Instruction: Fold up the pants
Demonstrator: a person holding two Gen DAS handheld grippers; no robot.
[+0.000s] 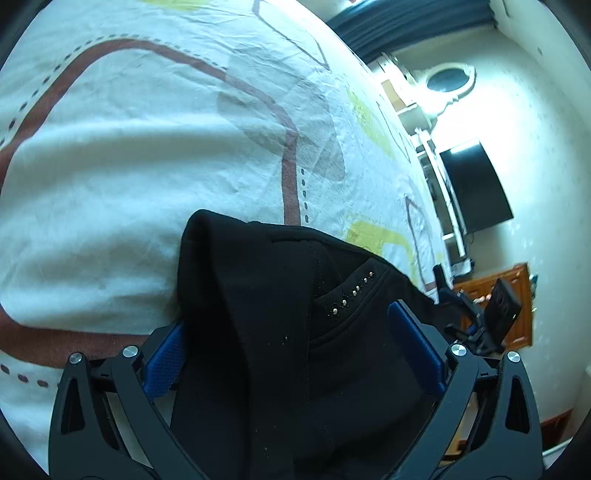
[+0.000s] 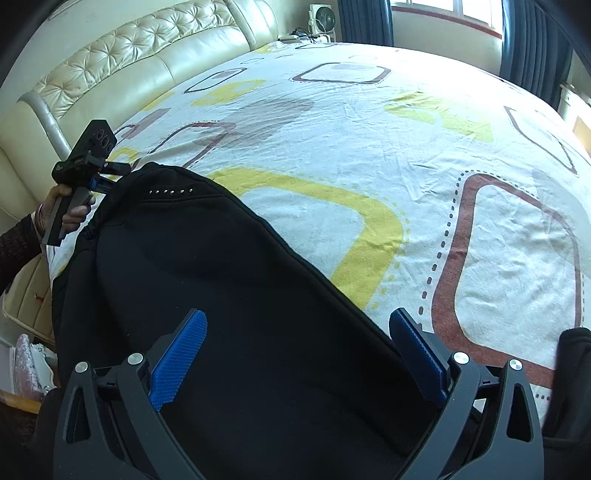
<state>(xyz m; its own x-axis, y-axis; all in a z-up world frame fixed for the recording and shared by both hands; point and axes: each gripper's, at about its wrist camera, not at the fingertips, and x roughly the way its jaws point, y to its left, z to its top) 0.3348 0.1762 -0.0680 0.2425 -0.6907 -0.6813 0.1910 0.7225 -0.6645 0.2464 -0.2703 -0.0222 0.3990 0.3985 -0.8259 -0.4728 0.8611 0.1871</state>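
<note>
Black pants (image 1: 273, 332) with a row of small metal studs lie bunched at the near edge of the bed. In the left wrist view my left gripper (image 1: 291, 336) is open, its blue pads wide apart with the pants fabric lying between and over them. In the right wrist view the pants (image 2: 229, 280) stretch from the lower middle up to the left. My right gripper (image 2: 295, 350) is open with the cloth between its pads. The left gripper (image 2: 85, 158) also shows there at the far end of the pants, held by a hand.
The bed sheet (image 2: 369, 129) is white with yellow and brown rounded squares. A cream tufted headboard (image 2: 129, 55) lies at the left. A window with dark curtains (image 2: 443, 22) is at the far side. A dark TV (image 1: 476, 184) and a wooden cabinet (image 1: 517, 295) stand beyond the bed.
</note>
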